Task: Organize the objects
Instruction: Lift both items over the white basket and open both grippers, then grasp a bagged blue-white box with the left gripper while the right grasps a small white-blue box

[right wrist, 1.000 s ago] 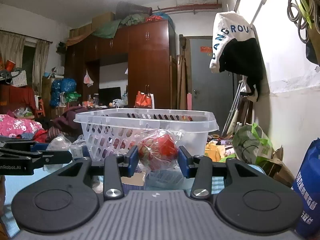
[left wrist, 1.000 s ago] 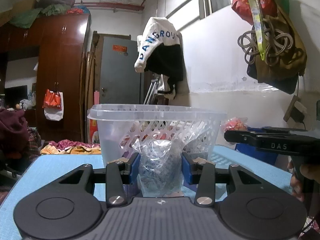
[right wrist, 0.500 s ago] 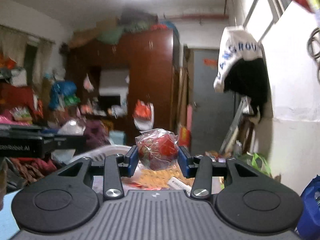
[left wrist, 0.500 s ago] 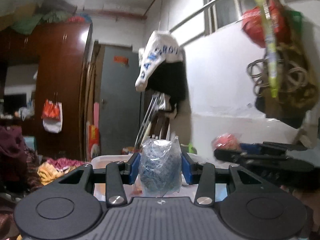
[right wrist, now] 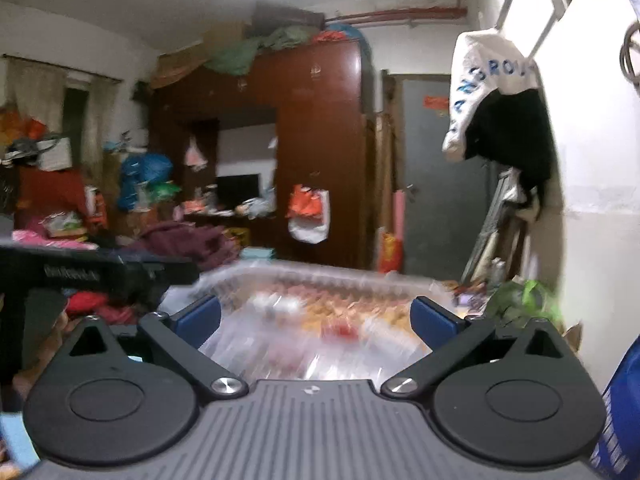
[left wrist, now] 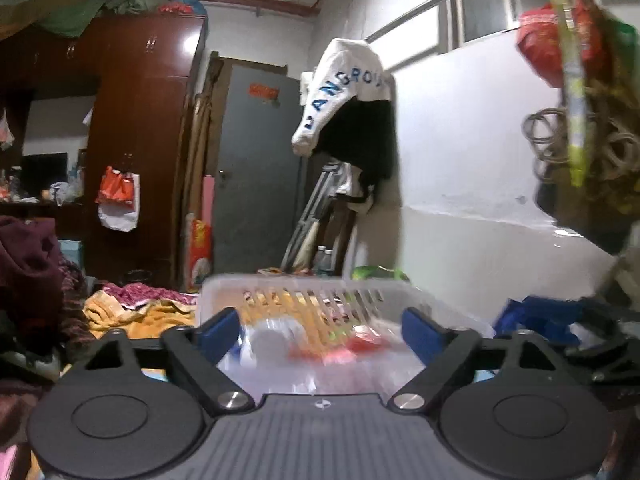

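A clear plastic basket with slotted walls sits just ahead and below both grippers; it also shows in the right wrist view. Blurred bagged items, one red, lie inside it. My left gripper is open and empty above the basket's near side. My right gripper is open and empty above the basket too; a red bagged item lies blurred inside. The left gripper's body shows at the left of the right wrist view.
A white wall with hanging bags runs along the right. A jacket hangs on a rail. A brown wardrobe and a grey door stand behind. Clothes lie piled at the left.
Both grippers rose over the basket and opened. The blue-speckled bag left the left gripper and the red bagged item left the right one; both now lie in the basket.
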Demonstrator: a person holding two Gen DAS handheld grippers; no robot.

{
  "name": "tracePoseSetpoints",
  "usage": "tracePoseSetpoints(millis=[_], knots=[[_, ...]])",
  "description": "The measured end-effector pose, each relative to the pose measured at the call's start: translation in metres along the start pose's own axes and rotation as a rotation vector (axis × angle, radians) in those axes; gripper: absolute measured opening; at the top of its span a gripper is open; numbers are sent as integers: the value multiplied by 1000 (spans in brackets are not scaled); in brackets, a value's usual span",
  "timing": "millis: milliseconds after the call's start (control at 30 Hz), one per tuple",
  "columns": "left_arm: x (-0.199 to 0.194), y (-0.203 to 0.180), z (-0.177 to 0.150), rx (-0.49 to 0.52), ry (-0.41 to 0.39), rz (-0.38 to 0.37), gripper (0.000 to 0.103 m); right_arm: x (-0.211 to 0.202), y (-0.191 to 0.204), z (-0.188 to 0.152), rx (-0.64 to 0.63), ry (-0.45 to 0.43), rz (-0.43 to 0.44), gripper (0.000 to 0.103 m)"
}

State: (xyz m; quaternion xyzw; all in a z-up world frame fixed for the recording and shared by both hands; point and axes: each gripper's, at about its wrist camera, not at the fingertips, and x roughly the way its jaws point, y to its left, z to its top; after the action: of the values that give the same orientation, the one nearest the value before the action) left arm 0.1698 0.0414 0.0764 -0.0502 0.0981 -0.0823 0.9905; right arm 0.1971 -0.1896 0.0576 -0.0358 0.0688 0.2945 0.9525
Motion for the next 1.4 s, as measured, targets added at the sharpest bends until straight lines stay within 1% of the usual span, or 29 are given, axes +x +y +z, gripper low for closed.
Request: tracePoseSetpoints(millis=[67, 167, 233, 333, 467, 533, 667, 700, 733, 767, 800, 833, 867, 900, 933, 967, 1067, 1133, 1300, 1400], knots=[[-7, -4, -19, 18, 21, 19, 92, 2, 5, -23, -23, 76, -8, 103], [-4, -9, -40, 36, 45, 31, 92, 25, 3, -45, -19, 188, -38, 103], [4, -12, -45, 54, 66, 42, 92, 34, 1, -54, 3, 224, -39, 103], [11, -19, -51, 90, 79, 53, 91, 40, -2, -56, 34, 235, -13, 103], [18, -26, -55, 121, 87, 68, 89, 42, 2, -60, 19, 252, -27, 103], [19, -26, -56, 123, 93, 72, 87, 44, 3, -59, 17, 250, -21, 103], [20, -26, -55, 129, 104, 83, 87, 44, 9, -60, 4, 254, -22, 102], [21, -27, -55, 137, 106, 93, 87, 45, 10, -60, -4, 257, -14, 98], [21, -28, -56, 142, 108, 102, 82, 46, 12, -60, -15, 261, -6, 94], [23, -28, -56, 143, 114, 108, 76, 46, 14, -60, -29, 270, -4, 85], [25, -28, -57, 144, 130, 107, 63, 48, 16, -61, -42, 279, -6, 77], [28, -29, -58, 143, 147, 105, 55, 50, 18, -61, -51, 286, -6, 74], [30, -30, -59, 142, 158, 104, 51, 51, 20, -61, -58, 293, -2, 66], [32, -30, -61, 141, 166, 102, 44, 52, 20, -62, -61, 300, 4, 55], [33, -29, -62, 138, 161, 100, 44, 53, 20, -62, -59, 303, 6, 51], [32, -29, -63, 139, 155, 102, 44, 53, 19, -62, -54, 306, 7, 43], [28, -29, -65, 132, 134, 102, 43, 51, 13, -62, -20, 302, 23, 43], [24, -27, -64, 110, 104, 91, 43, 49, 9, -62, 4, 294, 22, 43], [10, -22, -64, 72, 18, 42, 44, 39, 5, -60, 17, 235, 10, 43], [5, -22, -65, 65, -18, 39, 44, 34, 7, -60, 10, 198, 8, 43]])
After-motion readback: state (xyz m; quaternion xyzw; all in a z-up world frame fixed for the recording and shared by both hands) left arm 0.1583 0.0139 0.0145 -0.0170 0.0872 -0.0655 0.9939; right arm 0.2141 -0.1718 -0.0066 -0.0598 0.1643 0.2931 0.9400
